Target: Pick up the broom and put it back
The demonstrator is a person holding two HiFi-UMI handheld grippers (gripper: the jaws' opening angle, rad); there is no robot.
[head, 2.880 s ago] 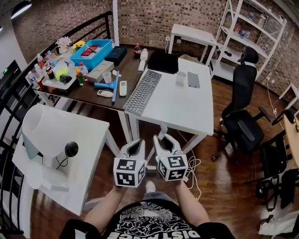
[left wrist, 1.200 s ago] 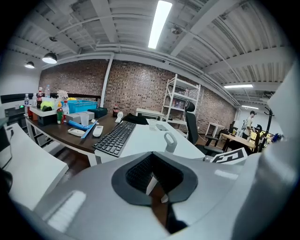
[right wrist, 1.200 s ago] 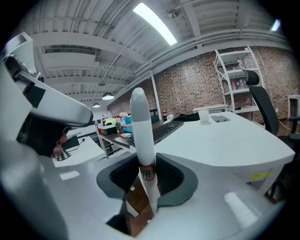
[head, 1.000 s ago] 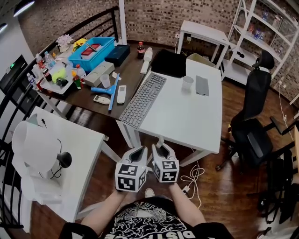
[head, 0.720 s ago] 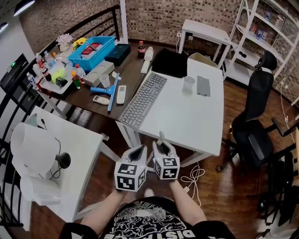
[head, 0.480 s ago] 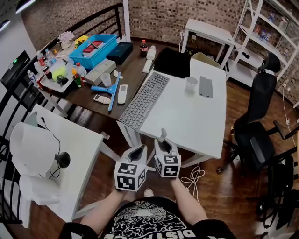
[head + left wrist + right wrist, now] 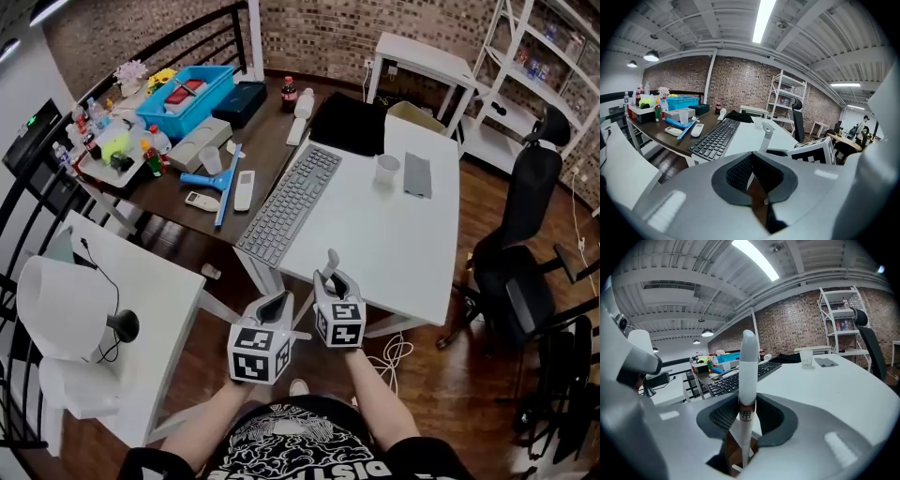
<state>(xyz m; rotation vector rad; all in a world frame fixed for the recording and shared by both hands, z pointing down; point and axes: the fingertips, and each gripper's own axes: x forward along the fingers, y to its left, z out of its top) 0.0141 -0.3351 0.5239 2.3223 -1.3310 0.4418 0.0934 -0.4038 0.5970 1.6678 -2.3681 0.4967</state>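
Broom handle, slim and white with a red band (image 7: pixel 746 373), stands upright between the pads of the right tongs (image 7: pixel 745 414), which are clamped on it at the band. From the head view its rounded top (image 7: pixel 331 259) pokes up above the right tongs (image 7: pixel 330 283), at the near edge of the large white surface (image 7: pixel 403 239). The broom's lower end cannot be made out.

The left tongs (image 7: pixel 753 169) are drawn together with nothing between them. They sit just beside the right pair, on its left (image 7: pixel 273 306), over the brown wooden floor (image 7: pixel 441 375).

On the white surface lie a long grey keyboard (image 7: pixel 287 192) and, well apart from it, a clear plastic cup (image 7: pixel 386 169). A black office chair (image 7: pixel 517 258) stands to the right of the surface.
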